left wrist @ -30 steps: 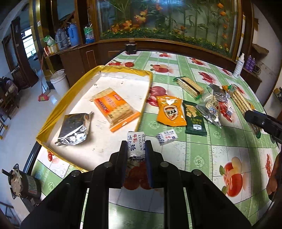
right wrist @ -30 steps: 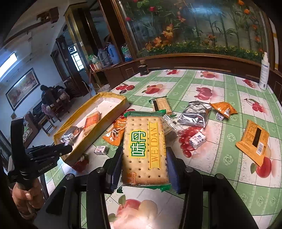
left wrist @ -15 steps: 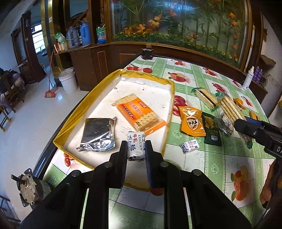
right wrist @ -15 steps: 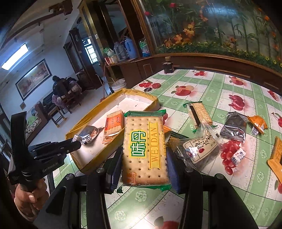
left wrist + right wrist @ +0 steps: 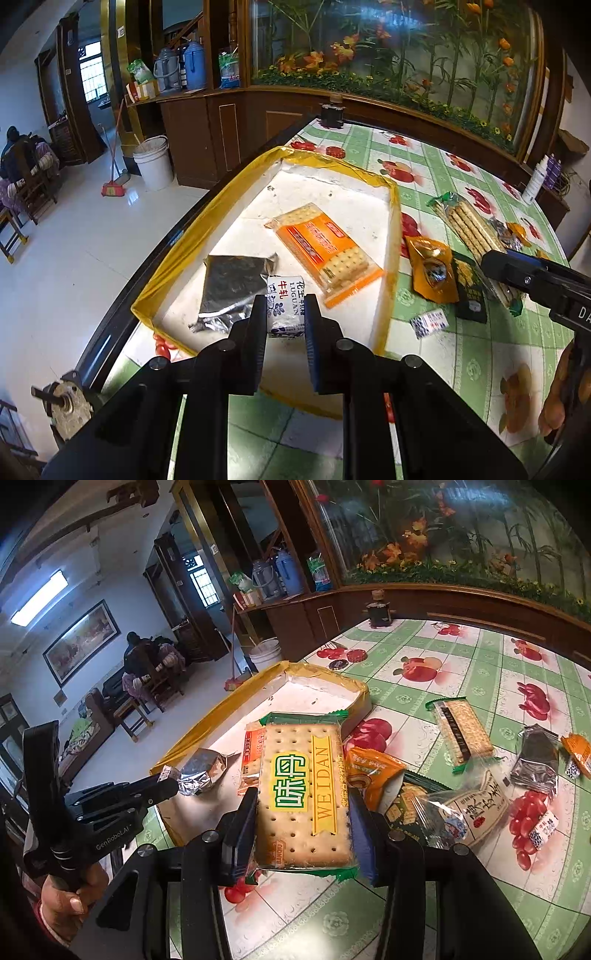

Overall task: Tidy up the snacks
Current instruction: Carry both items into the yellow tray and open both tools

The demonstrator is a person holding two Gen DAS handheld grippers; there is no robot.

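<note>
Left gripper (image 5: 285, 316): fingers clamp small white milk-candy packet (image 5: 285, 307) above yellow-rimmed tray (image 5: 177, 251); right gripper (image 5: 303, 825) clamps green-edged cracker pack (image 5: 304, 790), long axis trayward.

Your left gripper (image 5: 285, 314) hangs over the near end of the tray, its jaws clamped on a small candy packet. Your right gripper (image 5: 303, 812) is held above the tabletop beside the tray's right edge, jaws closed flat-on around a cracker pack.

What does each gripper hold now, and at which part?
The left gripper holds a small white candy packet by its two long sides. The right gripper holds the WEIDAN cracker pack by its long edges, near the lower end.
</note>
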